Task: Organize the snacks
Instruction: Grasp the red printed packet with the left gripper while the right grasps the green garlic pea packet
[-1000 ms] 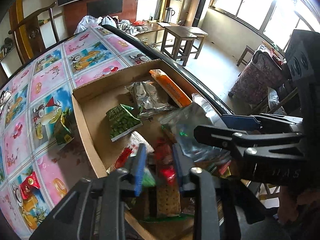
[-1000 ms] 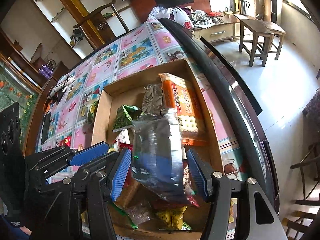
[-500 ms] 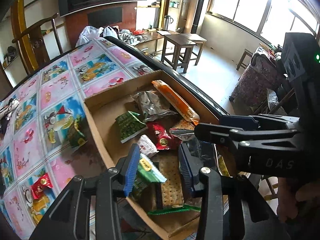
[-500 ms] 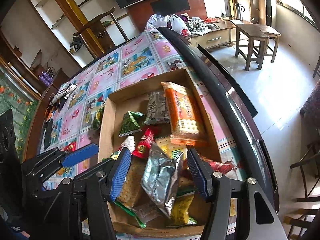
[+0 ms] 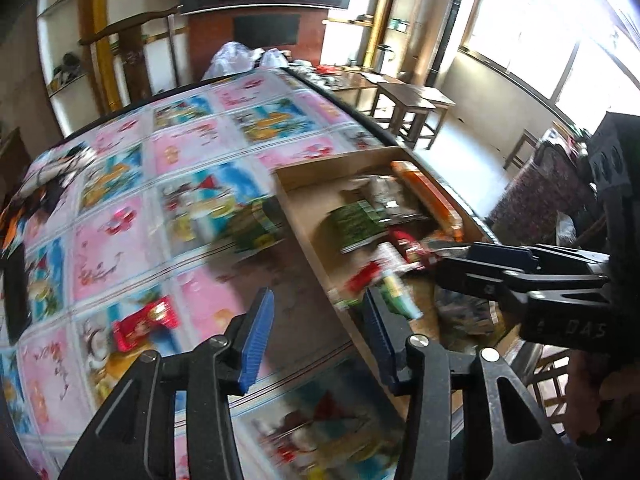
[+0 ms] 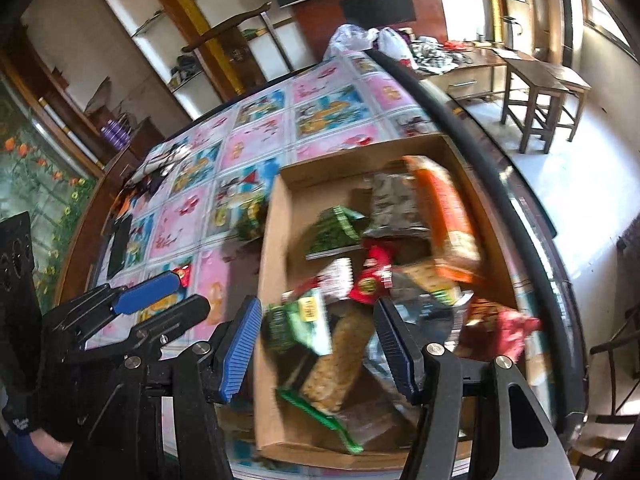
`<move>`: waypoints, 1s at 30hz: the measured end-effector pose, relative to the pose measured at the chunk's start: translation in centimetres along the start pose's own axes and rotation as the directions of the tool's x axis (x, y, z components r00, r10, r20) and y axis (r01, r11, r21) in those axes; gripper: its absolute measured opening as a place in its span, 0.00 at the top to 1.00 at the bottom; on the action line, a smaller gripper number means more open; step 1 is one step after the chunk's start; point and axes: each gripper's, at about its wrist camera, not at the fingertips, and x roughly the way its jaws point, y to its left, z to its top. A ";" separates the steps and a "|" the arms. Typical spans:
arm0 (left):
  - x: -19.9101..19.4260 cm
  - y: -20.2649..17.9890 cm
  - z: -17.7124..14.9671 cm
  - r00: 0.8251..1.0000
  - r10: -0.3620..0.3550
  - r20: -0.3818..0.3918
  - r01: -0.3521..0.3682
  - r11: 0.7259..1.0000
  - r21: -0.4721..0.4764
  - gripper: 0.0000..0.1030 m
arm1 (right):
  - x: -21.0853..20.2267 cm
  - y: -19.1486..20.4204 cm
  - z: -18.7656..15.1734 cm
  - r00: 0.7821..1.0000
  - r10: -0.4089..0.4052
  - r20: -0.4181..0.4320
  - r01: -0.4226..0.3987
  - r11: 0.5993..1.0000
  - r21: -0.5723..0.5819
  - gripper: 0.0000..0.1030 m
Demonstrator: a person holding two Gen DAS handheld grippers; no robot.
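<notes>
1. Cardboard forms the shallow open box [image 6: 276, 264] that holds the snacks; it lies on the surface [image 5: 132, 240] near the dark rounded edge, its long axis running away from the cameras.
2. The orange cracker pack [image 6: 444, 216] lies along the box's right wall, its long axis parallel to that wall and its far end towards the room.
3. Beside it lie a silver foil bag [image 6: 394, 204], a green packet [image 6: 336, 232] and a red packet [image 6: 372, 276]; nearer the camera a long cracker sleeve [image 6: 340, 360] lies tilted among blurred wrappers.
4. Outside the box, a green packet [image 5: 256, 224] lies just beside its left wall, and a small red packet [image 5: 144, 322] lies well apart on the cloth.
5. The left claw [image 5: 316, 332] hovers over the cloth at the box's left wall, its jaws opening with nothing between them.
6. The right claw [image 6: 316, 344] hangs over the near end of the box, jaws apart and gripping nothing.
7. The surface wears a pink and blue patterned cloth; wooden stools [image 6: 540, 88], shelves and bright windows stand beyond.
</notes>
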 end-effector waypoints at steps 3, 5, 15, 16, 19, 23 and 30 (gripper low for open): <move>-0.2 3.2 -1.2 0.999 0.030 -0.011 -0.030 0.999 -0.044 0.49 | 0.6 1.6 -0.4 1.000 0.021 -0.021 -0.022 0.999 -0.035 0.39; -0.2 5.8 -2.1 0.998 0.055 -0.022 -0.057 0.996 -0.071 0.45 | 0.9 2.5 -0.6 0.999 0.028 -0.031 -0.030 0.998 -0.058 0.39; 2.6 14.0 -3.0 0.989 0.125 -0.079 -0.131 0.988 -0.075 0.40 | 0.7 2.5 -1.5 0.999 -0.005 -0.050 0.002 0.998 -0.056 0.39; 3.0 13.9 -2.9 0.989 0.121 -0.083 -0.127 0.990 -0.064 0.40 | 0.5 2.3 -1.5 0.999 -0.009 -0.050 0.007 0.999 -0.051 0.39; 4.6 12.9 -2.5 0.988 0.125 -0.087 -0.123 0.992 0.027 0.35 | 0.2 1.7 -1.7 0.999 -0.021 -0.046 0.020 0.999 -0.041 0.39; 7.1 13.4 -2.4 0.983 0.139 -0.121 -0.131 0.989 0.074 0.35 | -0.1 1.2 -1.7 0.998 -0.034 -0.048 0.032 0.999 -0.028 0.39; 6.8 14.8 -2.1 0.986 0.146 -0.078 -0.145 0.989 0.022 0.61 | 0.3 2.2 -0.4 0.998 0.012 -0.068 -0.015 0.999 -0.047 0.39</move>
